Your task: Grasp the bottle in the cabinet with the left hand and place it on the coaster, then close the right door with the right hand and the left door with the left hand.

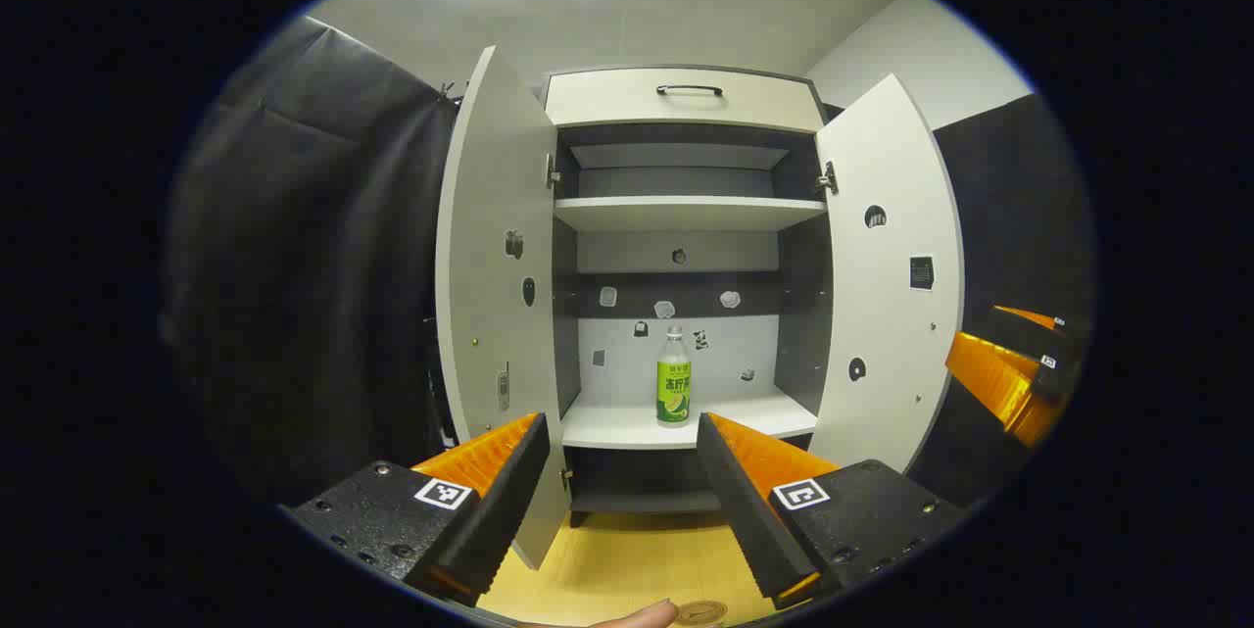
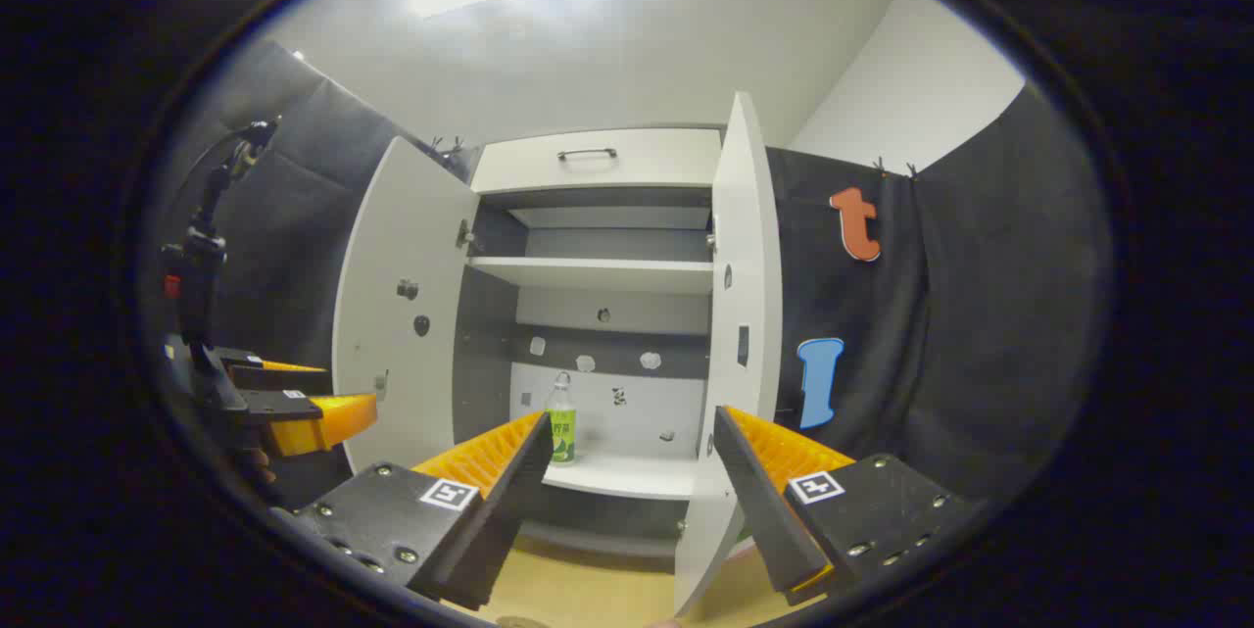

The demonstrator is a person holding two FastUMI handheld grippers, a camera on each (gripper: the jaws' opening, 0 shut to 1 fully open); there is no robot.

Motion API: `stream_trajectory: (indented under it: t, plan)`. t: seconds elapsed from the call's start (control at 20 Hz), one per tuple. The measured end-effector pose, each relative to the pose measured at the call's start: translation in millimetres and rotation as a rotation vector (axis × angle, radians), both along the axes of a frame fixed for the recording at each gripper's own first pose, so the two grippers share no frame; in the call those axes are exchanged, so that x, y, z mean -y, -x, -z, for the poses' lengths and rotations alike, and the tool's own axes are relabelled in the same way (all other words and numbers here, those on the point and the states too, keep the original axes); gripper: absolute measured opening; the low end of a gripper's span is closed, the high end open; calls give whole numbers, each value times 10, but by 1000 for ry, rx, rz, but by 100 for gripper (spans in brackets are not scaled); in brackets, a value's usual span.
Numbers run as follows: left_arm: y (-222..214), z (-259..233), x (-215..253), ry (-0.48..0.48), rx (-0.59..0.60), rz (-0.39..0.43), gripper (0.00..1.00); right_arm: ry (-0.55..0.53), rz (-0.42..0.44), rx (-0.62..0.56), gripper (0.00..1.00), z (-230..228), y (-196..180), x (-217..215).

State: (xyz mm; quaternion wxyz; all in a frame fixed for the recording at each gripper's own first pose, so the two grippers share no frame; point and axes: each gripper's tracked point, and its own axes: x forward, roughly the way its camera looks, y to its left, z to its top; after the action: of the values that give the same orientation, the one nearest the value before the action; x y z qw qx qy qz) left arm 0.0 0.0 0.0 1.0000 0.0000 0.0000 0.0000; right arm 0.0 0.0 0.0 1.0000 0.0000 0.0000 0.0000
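The bottle (image 1: pixel 673 377) stands upright on the lower shelf (image 1: pixel 627 427) of the cabinet (image 1: pixel 686 99), both doors swung open. The left gripper (image 1: pixel 622 457) is spread wide and empty, short of the shelf, with the bottle straight ahead between its fingers. The right gripper (image 2: pixel 627 457) is also wide and empty, near the right door (image 2: pixel 745 334); the bottle (image 2: pixel 560 420) sits beyond its left finger. The coaster (image 1: pixel 700 613) lies on the table (image 1: pixel 627 564) below.

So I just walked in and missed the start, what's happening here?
A person holds a gripper in each hand, facing a cabinet with both doors open. The bottle stands untouched on the lower shelf. The left gripper is open and aimed at it; the right gripper is open too.
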Motion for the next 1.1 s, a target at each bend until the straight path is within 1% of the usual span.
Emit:
stream_trajectory:
  t: [0.15,0.2,0.25,0.3,0.35,0.45,0.5,0.55,0.6,0.65,0.7,0.75,0.8,0.85,1.0,1.05,1.1]
  plan:
    - [94,65,131,12,-42,24,96,-33,-1,-10,99,-30,117,24]
    - [100,59,123,8,-40,20,96,-44,2,-5,100,-44,146,41]
    - [112,44,83,8,-38,2,92,-54,5,0,99,-71,186,65]
    - [139,40,49,15,-40,-14,96,-57,7,5,99,-84,212,94]
    - [161,31,27,30,-45,-23,96,-59,14,5,99,-102,238,125]
    - [185,47,63,67,-63,-9,96,-67,30,4,99,-116,293,190]
    - [191,67,54,73,-74,-4,96,-74,38,3,99,-118,309,211]
    - [184,80,30,69,-78,-4,92,-82,47,-2,99,-118,321,240]
    - [191,93,-1,61,-79,-9,92,-88,59,-6,99,-104,335,262]
    - [191,100,-25,54,-79,-12,96,-93,67,-11,99,-103,349,269]
    - [187,108,-20,53,-78,-4,92,-95,68,-15,99,-95,344,251]
    - [186,121,1,53,-76,9,96,-95,63,-18,99,-95,339,225]
    - [171,126,5,54,-74,18,93,-92,59,-17,99,-90,318,184]
    - [137,142,9,53,-74,28,96,-90,57,-17,99,-94,295,151]
    - [-13,170,0,55,-74,51,96,-107,44,-26,99,-55,214,22]
    - [-84,191,13,61,-77,61,96,-115,41,-32,95,-37,175,-18]
    - [-169,219,19,63,-82,70,96,-120,42,-37,95,-16,131,-45]
